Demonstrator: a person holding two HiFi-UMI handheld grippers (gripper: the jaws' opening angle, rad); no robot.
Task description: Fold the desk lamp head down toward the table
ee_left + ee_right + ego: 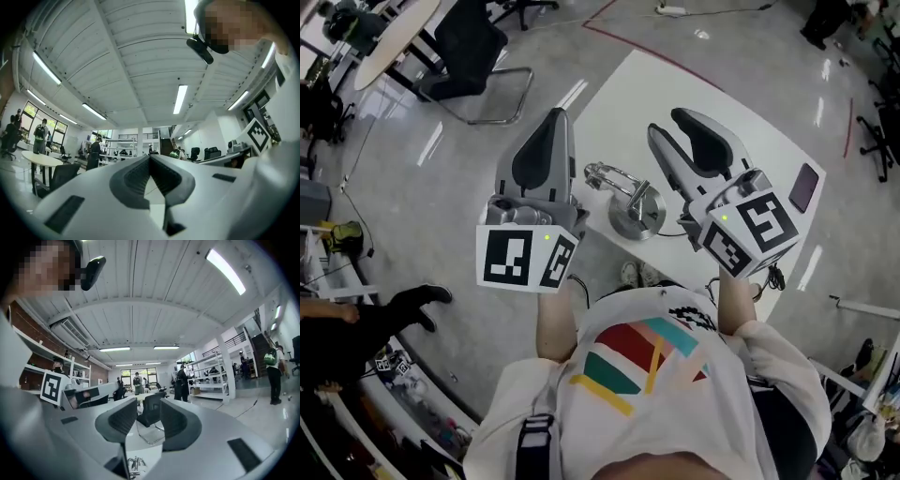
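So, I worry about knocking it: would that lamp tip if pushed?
The lamp sits low on a broad round metal base, so it probably slides rather than tips. Its shiny arm could be slippery to pinch.

No word, number or brand legible anywhere. Closest to signs: black-and-white square patterns made of blocks, not of letters or digits. In the head view, one such pattern on each visible face of the left cube (525, 255), part of the left gripper (555, 117), and likewise on the right cube (752, 230), part of the right gripper (666, 124). Same kind again as a code marker (258, 134) at the right edge of the left gripper view, and as a second code marker (51, 386) at the left of the right gripper view. On the white shirt (675, 375), coloured stripes and a small dark blocky print (692, 317) near the collar, too small to read.
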